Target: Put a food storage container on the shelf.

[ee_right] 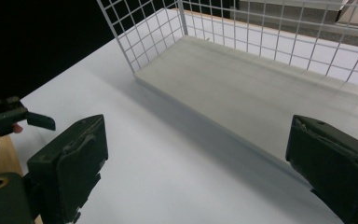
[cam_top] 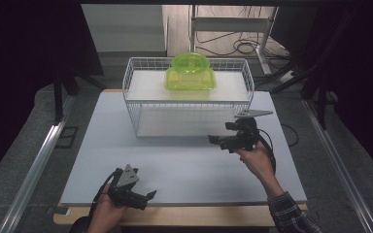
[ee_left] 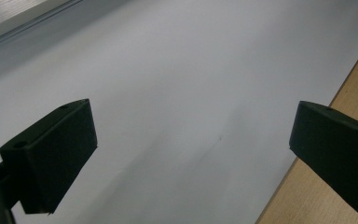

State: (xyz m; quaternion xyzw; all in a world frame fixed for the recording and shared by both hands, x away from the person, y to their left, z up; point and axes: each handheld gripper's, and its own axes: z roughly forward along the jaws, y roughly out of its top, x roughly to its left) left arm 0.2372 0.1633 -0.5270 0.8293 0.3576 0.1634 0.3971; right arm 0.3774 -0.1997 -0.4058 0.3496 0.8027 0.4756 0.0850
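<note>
Your right gripper (cam_top: 217, 140) hangs empty in front of the white wire rack (cam_top: 141, 99), its jaws spread wide with nothing between them. The translucent green container (cam_top: 190, 73) sits on the rack's upper shelf, up and beyond those fingertips and well apart from them; my reading is that it is the piece you are working on, and that it is already set down there.

If you mean to go back for it, come in level with the upper shelf and over the rack's front rim, not from where the fingers now point, which in the right gripper view is at the bare lower shelf (ee_right: 242, 93). Keep the jaws as wide as they are, since the container's body looks broad, and close on its flatter side walls below the round top rim. The smooth plastic may slip, so seat it deep between the pads before lifting.

If you are done with it, draw the right gripper back clear of the wire.

Your left gripper (cam_top: 149, 195) rests low near the table's (cam_top: 184, 170) front edge, jaws open and empty too, far to the near side of the rack. Leave it there.
</note>
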